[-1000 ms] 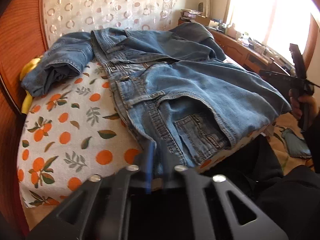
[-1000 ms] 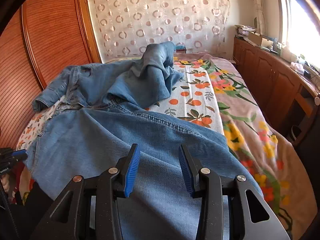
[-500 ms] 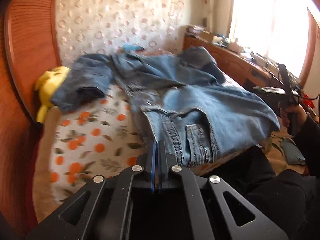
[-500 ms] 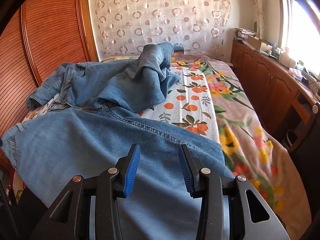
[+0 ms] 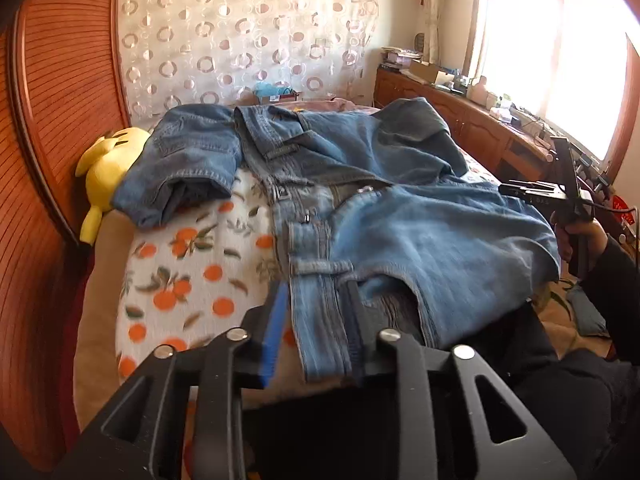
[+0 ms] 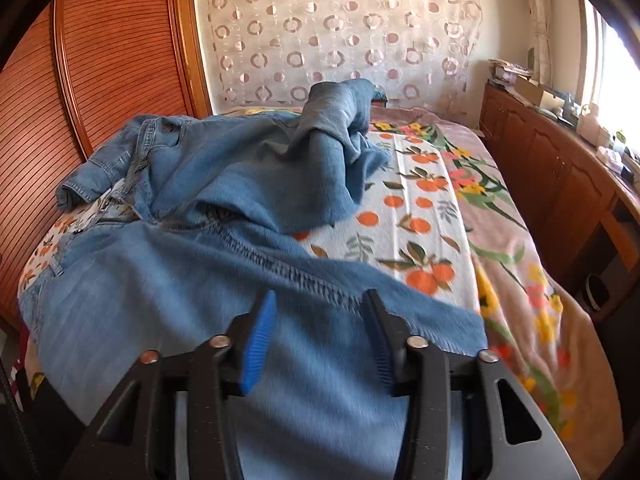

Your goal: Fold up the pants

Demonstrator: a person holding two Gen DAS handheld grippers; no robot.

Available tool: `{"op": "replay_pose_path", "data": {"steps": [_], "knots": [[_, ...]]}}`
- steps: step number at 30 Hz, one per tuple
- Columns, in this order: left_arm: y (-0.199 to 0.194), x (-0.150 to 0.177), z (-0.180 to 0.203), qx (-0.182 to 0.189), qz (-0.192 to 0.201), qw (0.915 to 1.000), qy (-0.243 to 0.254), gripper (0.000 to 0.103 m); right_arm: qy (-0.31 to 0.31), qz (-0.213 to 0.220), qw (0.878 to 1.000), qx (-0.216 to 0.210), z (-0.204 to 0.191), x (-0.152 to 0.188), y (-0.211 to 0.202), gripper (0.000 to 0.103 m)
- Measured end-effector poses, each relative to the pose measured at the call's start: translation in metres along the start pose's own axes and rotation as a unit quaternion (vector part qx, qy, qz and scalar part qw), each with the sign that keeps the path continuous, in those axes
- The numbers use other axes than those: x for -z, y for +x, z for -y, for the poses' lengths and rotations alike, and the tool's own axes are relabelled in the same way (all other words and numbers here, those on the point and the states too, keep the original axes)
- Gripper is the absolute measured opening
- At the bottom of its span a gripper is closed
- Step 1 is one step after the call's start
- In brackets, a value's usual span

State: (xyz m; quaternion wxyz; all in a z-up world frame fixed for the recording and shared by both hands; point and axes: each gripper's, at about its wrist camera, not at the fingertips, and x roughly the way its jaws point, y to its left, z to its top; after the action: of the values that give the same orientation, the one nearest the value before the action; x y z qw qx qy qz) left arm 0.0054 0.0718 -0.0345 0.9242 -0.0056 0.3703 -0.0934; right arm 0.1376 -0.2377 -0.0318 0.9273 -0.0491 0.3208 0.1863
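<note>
One pair of jeans [image 5: 432, 216] sprawls across the near half of a bed [image 6: 416, 216], waistband at the left edge by the wardrobe [image 5: 60, 128], one leg lying flat toward the foot and the other bunched in a heap farther up the mattress — unfolded as yet.

Left gripper [image 5: 316, 320] hangs over the waistband end with its jaws opening; a strip of band and belt loop lies between the fingers, but the pads do not appear to press on it. Right gripper [image 6: 320, 336] hovers above the flat leg, jaws also opening, denim spread beneath them and nothing clamped.

Denim of this weight looks heavy and limp rather than stiff — it should drape and drag across the sheet instead of sliding, and a pinch on a single layer would likely pull only that layer. Seams, the waistband and the hems are the thick, firm parts, and probably the surest places to take hold: the band's corner for the left, the outer seam or hem of the flat leg for the right. Nothing about it is fragile; the risk is a fold slumping when lifted from one side only.

Beyond the jeans, an orange-print sheet [image 5: 192, 264] covers the bed, a yellow plush toy [image 5: 108, 172] lies wedged against the wardrobe, and a cluttered wooden sideboard [image 6: 560, 184] runs under the window.
</note>
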Motion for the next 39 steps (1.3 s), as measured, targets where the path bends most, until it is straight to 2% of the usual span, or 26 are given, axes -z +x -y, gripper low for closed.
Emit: {"op": "replay_pose_path", "data": {"steps": [11, 15, 19, 23, 27, 28, 31, 34, 35, 36, 39], "knots": [[0.095, -0.058, -0.007, -0.003, -0.029, 0.9995, 0.011, 0.032, -0.030, -0.030, 0.999, 0.018, -0.010, -0.001, 0.049, 0.051], [0.133, -0.065, -0.012, -0.013, -0.060, 0.9981, 0.011, 0.032, -0.031, -0.028, 0.999, 0.020, -0.012, -0.001, 0.053, 0.051], [0.157, -0.058, -0.012, -0.019, -0.090, 0.9956, 0.014, 0.032, -0.028, -0.023, 0.999, 0.018, -0.010, 0.003, 0.051, 0.051], [0.153, -0.049, -0.006, -0.034, -0.075, 0.9962, 0.030, 0.032, -0.019, -0.020, 1.000, 0.014, -0.007, 0.005, 0.049, 0.051], [0.153, -0.047, -0.008, -0.030, -0.071, 0.9968, 0.019, 0.031, -0.015, -0.021, 1.000, 0.011, -0.006, 0.005, 0.049, 0.051], [0.153, -0.047, -0.009, -0.022, -0.072, 0.9970, 0.017, 0.027, -0.014, -0.021, 1.000, 0.011, -0.006, 0.005, 0.049, 0.051], [0.152, -0.049, -0.001, -0.028, -0.071, 0.9965, 0.033, 0.021, -0.012, -0.021, 1.000, 0.012, -0.006, 0.005, 0.048, 0.051], [0.150, -0.048, 0.003, -0.030, -0.067, 0.9963, 0.043, 0.019, -0.011, -0.020, 1.000, 0.013, -0.007, 0.005, 0.048, 0.051], [0.147, -0.048, 0.004, -0.031, -0.062, 0.9968, 0.040, 0.016, -0.010, -0.020, 1.000, 0.013, -0.007, 0.005, 0.049, 0.051], [0.143, -0.048, 0.004, -0.033, -0.052, 0.9973, 0.038, 0.005, -0.009, -0.021, 1.000, 0.013, -0.007, 0.005, 0.049, 0.051], [0.126, -0.052, 0.002, -0.046, -0.025, 0.9983, 0.027, 0.003, -0.008, -0.021, 1.000, 0.013, -0.007, 0.005, 0.049, 0.051]]}}
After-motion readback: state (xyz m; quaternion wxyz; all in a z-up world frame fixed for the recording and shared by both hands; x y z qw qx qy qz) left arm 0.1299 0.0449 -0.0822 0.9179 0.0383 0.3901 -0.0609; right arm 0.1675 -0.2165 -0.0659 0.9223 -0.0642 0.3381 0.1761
